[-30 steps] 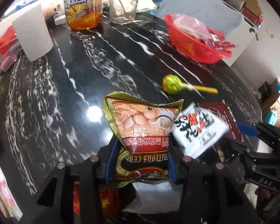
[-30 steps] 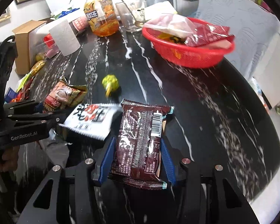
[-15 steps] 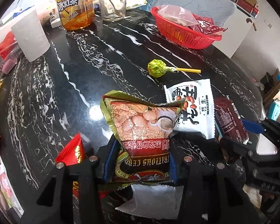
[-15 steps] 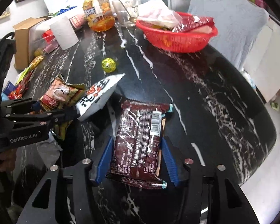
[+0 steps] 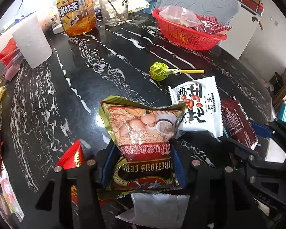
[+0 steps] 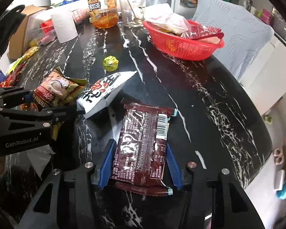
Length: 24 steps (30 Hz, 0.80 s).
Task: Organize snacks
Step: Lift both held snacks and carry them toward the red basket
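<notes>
Left claw (image 5: 143, 164): clenched on cereal pouch (image 5: 143, 127), jaws closing.
Right claw (image 6: 139, 162): closing on brown packet (image 6: 143, 141).
Risk: slick wrappers could slip before reaching red basket (image 6: 181, 43).

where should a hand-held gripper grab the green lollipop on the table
Grip the round wrapped head of the green lollipop, coming from above with the fingers on either side of it. It lies flat on the black marble table, clear of the white peanut packet, and its thin yellow stick sits too low against the surface to pinch well. The bulging head probably gives the pads more to close on.
</notes>
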Motion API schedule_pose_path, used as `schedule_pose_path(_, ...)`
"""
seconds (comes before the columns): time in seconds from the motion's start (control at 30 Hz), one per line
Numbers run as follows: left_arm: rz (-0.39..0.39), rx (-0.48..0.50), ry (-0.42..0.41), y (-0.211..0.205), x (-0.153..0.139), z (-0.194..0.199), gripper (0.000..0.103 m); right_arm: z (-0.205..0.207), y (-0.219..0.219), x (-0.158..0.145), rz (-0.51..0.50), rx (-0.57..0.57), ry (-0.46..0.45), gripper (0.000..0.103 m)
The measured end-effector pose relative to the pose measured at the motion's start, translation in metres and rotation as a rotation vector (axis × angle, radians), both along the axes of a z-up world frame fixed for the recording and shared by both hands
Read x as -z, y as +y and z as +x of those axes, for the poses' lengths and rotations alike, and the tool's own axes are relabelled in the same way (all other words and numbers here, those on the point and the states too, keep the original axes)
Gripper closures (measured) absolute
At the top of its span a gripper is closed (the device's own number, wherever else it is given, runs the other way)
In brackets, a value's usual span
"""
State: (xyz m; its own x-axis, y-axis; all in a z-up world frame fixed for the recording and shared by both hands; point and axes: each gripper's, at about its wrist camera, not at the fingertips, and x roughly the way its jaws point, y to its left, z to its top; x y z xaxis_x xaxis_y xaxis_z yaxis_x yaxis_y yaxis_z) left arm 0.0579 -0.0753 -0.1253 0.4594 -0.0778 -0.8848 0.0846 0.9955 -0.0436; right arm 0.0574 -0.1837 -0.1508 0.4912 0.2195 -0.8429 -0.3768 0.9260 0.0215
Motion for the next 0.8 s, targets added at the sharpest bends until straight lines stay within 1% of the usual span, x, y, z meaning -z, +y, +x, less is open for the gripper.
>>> schedule_pose_path(0.07, -0.014, 0.002, 0.001, 0.001, -0.002, -0.002, 0.060, 0.001, -0.003, -0.001, 0.025, 0.015, 0.003, 0.056)
schedule_pose_path(0.17, -0.026, 0.006, 0.006, 0.002, -0.003, -0.004, 0.061, 0.002, -0.005, -0.002, 0.055, 0.016, 0.008, 0.057)
schedule_pose_path(0.3, -0.070, 0.022, 0.000, 0.001, -0.011, -0.006, 0.061, 0.001, -0.008, -0.003, 0.084, 0.011, 0.026, 0.057)
schedule_pose_path(0.43, -0.070, 0.036, -0.023, -0.002, -0.020, -0.007, 0.061, 0.000, -0.011, -0.005, 0.156, -0.002, 0.057, 0.057)
schedule_pose_path(0.6, -0.082, 0.039, -0.040, -0.004, -0.030, -0.009, 0.061, -0.003, -0.016, -0.010, 0.220, -0.005, 0.073, 0.057)
schedule_pose_path(0.8, -0.111, 0.051, -0.064, -0.008, -0.042, -0.013, 0.061, -0.008, -0.023, -0.021, 0.253, -0.009, 0.055, 0.057)
